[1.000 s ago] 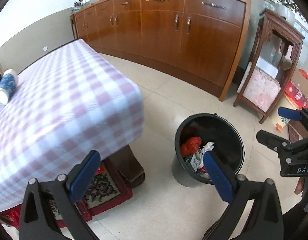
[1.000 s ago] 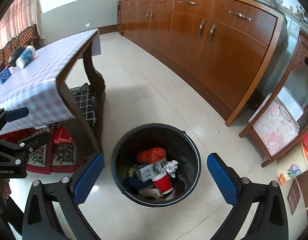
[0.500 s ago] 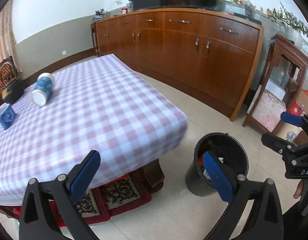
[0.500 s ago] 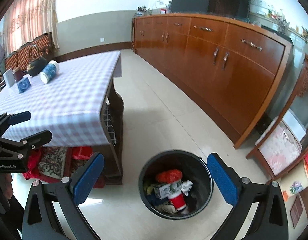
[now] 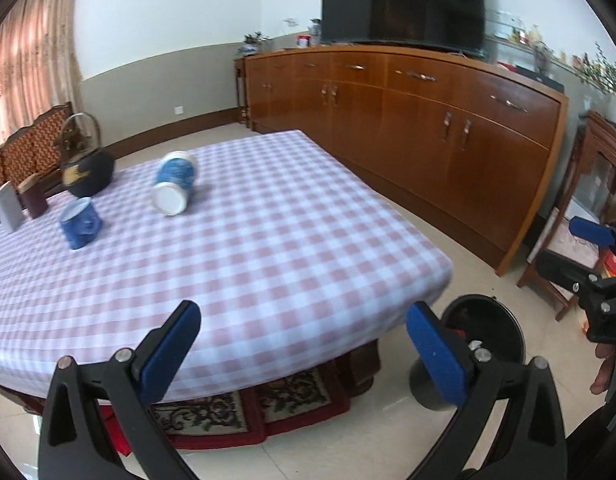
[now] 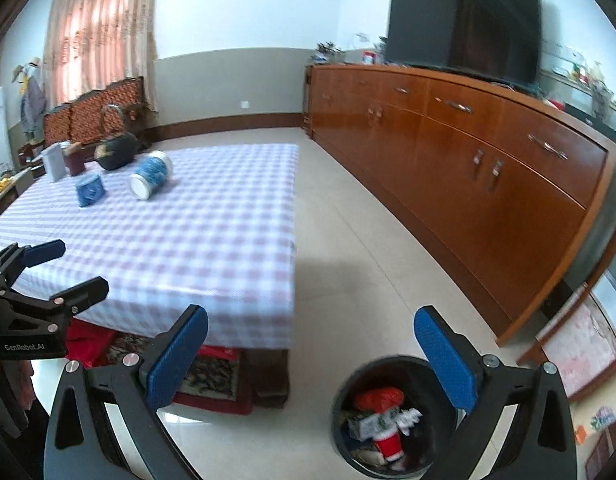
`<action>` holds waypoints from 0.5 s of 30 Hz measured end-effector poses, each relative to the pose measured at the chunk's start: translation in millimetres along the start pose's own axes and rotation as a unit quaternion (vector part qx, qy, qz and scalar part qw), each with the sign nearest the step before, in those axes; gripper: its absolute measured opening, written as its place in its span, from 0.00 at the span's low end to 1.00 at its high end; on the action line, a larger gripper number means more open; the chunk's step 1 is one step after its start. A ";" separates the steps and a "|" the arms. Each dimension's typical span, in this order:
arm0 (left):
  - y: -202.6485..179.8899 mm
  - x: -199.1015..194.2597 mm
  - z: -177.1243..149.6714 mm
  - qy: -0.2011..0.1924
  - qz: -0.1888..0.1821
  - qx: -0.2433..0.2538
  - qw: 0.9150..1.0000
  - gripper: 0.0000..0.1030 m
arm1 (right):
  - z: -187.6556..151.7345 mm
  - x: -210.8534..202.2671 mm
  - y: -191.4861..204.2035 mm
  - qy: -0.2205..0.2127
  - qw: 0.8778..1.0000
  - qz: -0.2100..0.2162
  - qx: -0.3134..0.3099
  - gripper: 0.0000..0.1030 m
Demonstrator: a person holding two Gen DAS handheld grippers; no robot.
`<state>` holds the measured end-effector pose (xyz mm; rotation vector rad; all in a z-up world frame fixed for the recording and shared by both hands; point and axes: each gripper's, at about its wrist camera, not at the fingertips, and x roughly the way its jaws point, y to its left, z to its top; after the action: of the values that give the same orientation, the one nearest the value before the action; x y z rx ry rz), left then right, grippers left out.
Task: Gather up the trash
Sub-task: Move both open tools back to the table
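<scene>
Trash bin (image 6: 350, 396) stands on the floor beside the table (image 5: 268, 240); left tongs (image 5: 304, 344) and right tongs (image 6: 312, 344) both spread, empty.

A long wooden sideboard (image 6: 460, 160) with metal handles runs along the white and grey wall (image 6: 236, 80), and a dark television (image 6: 464, 20) stands on top of it. Pink curtains (image 6: 100, 28) glow with daylight at the far left, above a row of patterned chairs (image 6: 92, 112). The floor (image 6: 348, 248) is pale glossy tile, with a red patterned rug (image 5: 244, 412) lying under the checked-cloth counter (image 5: 248, 248).
</scene>
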<state>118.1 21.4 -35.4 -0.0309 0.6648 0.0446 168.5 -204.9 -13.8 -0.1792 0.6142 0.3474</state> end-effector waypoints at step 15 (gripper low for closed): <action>77.5 -22.3 1.2 -0.021 0.053 -0.049 0.997 1.00 | 33.8 21.0 64.2 0.002 0.999 0.050 -0.017 1.00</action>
<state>97.3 98.1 -21.8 -0.0884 0.6206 0.1801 178.8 -130.7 -3.0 -0.1825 0.6219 0.4556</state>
